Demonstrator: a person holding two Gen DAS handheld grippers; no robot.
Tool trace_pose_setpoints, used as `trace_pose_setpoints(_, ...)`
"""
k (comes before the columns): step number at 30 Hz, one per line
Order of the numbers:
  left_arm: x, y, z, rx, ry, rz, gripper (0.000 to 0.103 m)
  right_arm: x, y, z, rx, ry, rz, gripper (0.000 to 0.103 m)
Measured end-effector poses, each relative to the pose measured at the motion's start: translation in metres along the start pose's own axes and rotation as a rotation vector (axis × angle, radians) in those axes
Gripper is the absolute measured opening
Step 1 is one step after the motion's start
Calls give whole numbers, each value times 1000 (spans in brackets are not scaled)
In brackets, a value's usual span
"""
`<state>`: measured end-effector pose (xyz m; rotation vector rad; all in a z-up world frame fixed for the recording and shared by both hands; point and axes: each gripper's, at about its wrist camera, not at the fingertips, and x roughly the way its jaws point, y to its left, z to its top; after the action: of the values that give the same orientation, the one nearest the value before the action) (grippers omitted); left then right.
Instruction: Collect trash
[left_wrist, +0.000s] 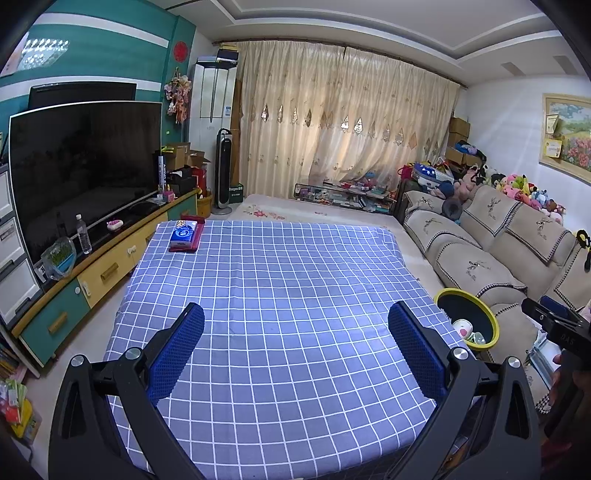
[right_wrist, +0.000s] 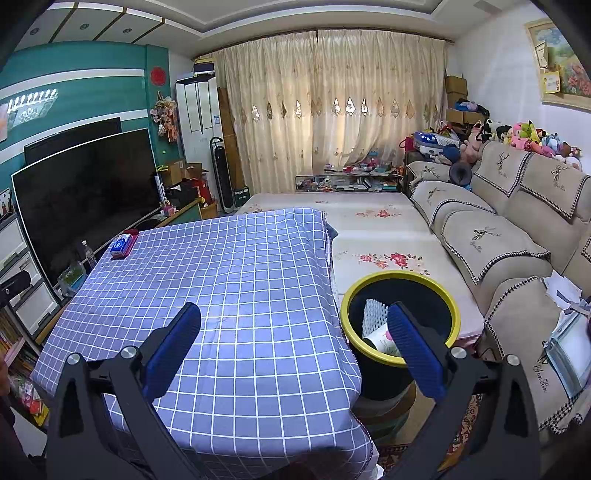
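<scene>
Currently both grippers hang above the table, which is draped in a blue checked cloth (left_wrist: 280, 295). Left gripper (left_wrist: 295, 354): jaws spread wide, nothing between the blue pads — only cloth below. Right gripper (right_wrist: 293, 350): jaws likewise spread wide and empty, its right finger (right_wrist: 413, 354) overlapping the bin in the right wrist view.

The trash bin (right_wrist: 400, 280), black with a yellow rim, stands on the floor just beside the table's right edge, between table and sofa (right_wrist: 491, 236). Inside it: a white foam net (right_wrist: 373, 314) and a white wrapper with pink print (right_wrist: 382, 338); the left wrist view shows pale pieces of trash (left_wrist: 467, 330) in there too.

A blue tissue pack (left_wrist: 183, 236) lies on a red tray (left_wrist: 197, 238) at the table's far left corner, well apart from both grippers.
</scene>
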<state>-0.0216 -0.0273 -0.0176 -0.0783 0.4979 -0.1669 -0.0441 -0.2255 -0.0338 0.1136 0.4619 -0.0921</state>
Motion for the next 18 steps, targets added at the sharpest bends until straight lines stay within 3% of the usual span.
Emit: trace_pose_setpoints(18, 1, 2, -1, -5, 3, 4, 98, 7, -1, -5, 0, 11, 6, 96)
